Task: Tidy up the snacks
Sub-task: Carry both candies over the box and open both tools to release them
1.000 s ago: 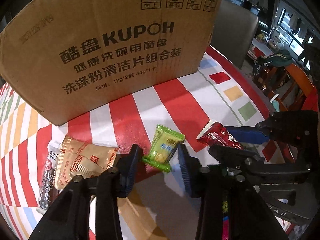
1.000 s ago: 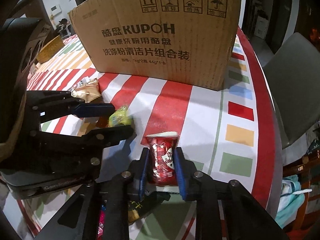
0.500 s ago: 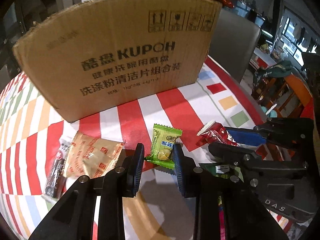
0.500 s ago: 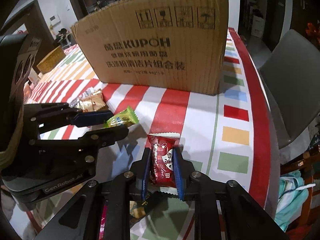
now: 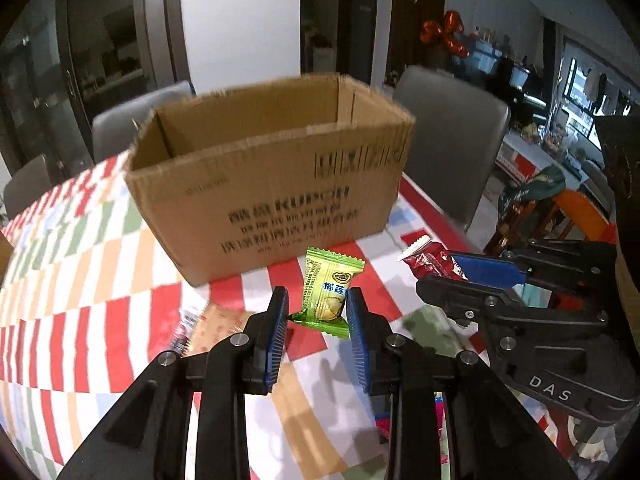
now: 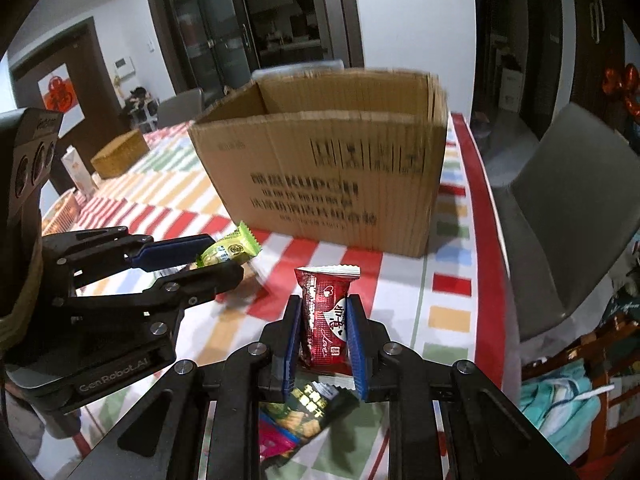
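My left gripper [image 5: 318,312] is shut on a green snack packet [image 5: 327,291] and holds it above the table, short of the open cardboard box [image 5: 272,184]. My right gripper [image 6: 323,326] is shut on a red snack packet [image 6: 325,316], also lifted, in front of the box [image 6: 332,160]. Each gripper shows in the other's view: the right one [image 5: 448,276] with the red packet [image 5: 430,261], the left one [image 6: 216,256] with the green packet [image 6: 228,249]. The box looks empty where its inside shows.
An orange biscuit packet [image 5: 216,326] lies on the striped tablecloth [image 5: 100,264] below my left gripper. A dark green packet [image 6: 316,402] and a pink one [image 6: 272,440] lie under my right gripper. Grey chairs [image 6: 568,208] stand around the table.
Both grippers have risen from the table with their packets. The left closed on the green packet. The box's open top has come into view.
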The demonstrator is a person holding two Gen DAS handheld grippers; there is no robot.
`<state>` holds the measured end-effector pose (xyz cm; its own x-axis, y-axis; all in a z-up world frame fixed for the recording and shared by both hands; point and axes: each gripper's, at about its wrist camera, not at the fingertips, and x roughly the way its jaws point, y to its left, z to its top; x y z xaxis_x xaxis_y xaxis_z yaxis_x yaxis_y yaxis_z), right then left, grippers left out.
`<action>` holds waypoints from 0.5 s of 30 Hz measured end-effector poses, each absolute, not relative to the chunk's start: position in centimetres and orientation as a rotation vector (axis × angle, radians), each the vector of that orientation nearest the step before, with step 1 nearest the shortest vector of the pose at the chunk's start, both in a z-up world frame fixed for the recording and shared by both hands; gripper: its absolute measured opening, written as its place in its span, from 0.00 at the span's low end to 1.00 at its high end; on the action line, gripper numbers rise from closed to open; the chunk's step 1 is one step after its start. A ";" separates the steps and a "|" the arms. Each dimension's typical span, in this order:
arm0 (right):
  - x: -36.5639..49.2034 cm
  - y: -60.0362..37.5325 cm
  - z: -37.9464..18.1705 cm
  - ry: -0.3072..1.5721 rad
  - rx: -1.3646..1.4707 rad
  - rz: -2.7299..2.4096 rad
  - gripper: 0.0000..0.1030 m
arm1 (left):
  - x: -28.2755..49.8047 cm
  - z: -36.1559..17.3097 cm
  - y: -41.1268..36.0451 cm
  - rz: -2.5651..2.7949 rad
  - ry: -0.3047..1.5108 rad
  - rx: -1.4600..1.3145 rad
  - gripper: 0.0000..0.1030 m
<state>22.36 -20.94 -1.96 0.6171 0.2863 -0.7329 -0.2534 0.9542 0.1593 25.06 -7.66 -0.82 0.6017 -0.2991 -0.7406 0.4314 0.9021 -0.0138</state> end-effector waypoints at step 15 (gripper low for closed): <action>22.7 -20.8 4.9 0.682 0.052 0.317 0.22 | 25.4 6.5 -6.9 -0.401 0.675 0.149 0.29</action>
